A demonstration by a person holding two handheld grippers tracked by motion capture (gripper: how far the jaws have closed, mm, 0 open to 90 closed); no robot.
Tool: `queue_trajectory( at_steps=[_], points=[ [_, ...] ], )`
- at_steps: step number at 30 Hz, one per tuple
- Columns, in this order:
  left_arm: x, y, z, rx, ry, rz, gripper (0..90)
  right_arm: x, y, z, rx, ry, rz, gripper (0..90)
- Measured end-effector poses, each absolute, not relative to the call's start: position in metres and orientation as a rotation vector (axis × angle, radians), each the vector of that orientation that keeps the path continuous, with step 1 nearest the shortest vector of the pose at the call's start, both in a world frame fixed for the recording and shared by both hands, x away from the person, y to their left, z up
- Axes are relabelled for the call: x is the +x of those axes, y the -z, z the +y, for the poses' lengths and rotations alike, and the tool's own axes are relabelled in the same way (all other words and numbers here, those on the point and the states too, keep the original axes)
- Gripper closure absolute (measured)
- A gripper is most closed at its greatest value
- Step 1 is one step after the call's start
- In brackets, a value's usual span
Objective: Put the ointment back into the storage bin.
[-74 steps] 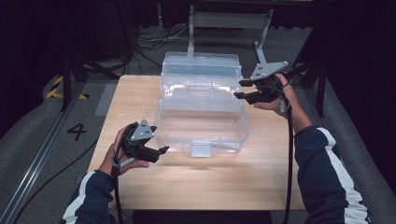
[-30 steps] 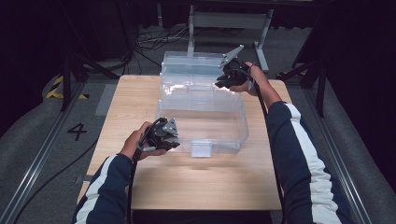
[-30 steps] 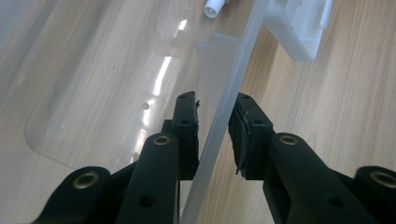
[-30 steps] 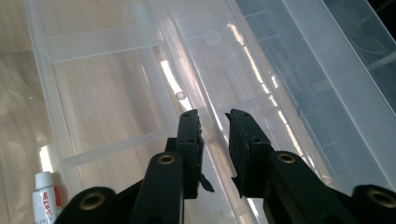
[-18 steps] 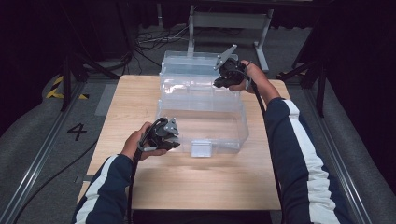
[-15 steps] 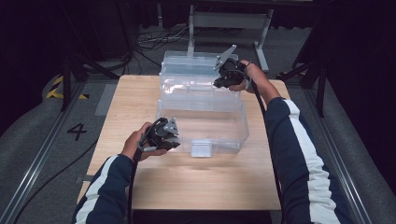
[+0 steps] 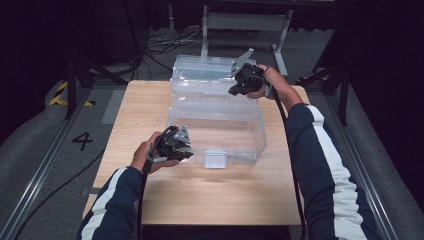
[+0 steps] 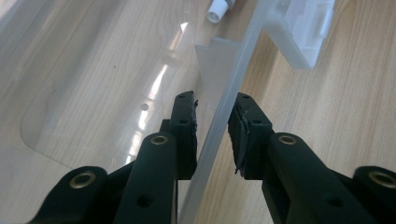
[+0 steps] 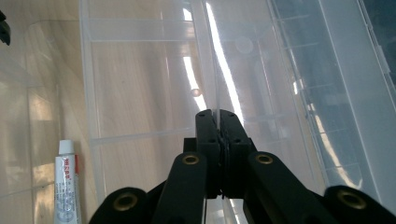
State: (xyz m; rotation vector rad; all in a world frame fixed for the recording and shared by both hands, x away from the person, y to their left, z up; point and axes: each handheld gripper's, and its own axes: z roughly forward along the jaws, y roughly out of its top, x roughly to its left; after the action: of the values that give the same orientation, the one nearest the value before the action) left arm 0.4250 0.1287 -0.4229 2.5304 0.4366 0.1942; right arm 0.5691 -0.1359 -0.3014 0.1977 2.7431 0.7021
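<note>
We hold clear box (image 7: 215, 117): left gripper (image 8: 212, 135) straddles front wall (pads off), right gripper (image 9: 218, 140) pinches rear lid edge (image 9: 212, 70); lid not yet shut.

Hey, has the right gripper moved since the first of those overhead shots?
Yes. The right gripper has swung in from beyond the clear plastic box's right side to its far rim, where its jaws have just closed on the thin wall.

The left gripper (image 7: 187, 146) sits low with jaws slightly parted. The right gripper (image 7: 235, 91), arm outstretched, has just closed its jaws tight together.
</note>
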Motion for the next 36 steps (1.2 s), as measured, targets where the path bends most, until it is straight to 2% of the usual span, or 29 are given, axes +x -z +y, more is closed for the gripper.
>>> queue_trajectory(
  at_steps=[36],
  points=[
    [0.424,0.424,0.130,2.503,-0.199,0.441,72.4,0.530,0.296,-0.141,0.117,-0.760,2.754,90.0]
  ],
)
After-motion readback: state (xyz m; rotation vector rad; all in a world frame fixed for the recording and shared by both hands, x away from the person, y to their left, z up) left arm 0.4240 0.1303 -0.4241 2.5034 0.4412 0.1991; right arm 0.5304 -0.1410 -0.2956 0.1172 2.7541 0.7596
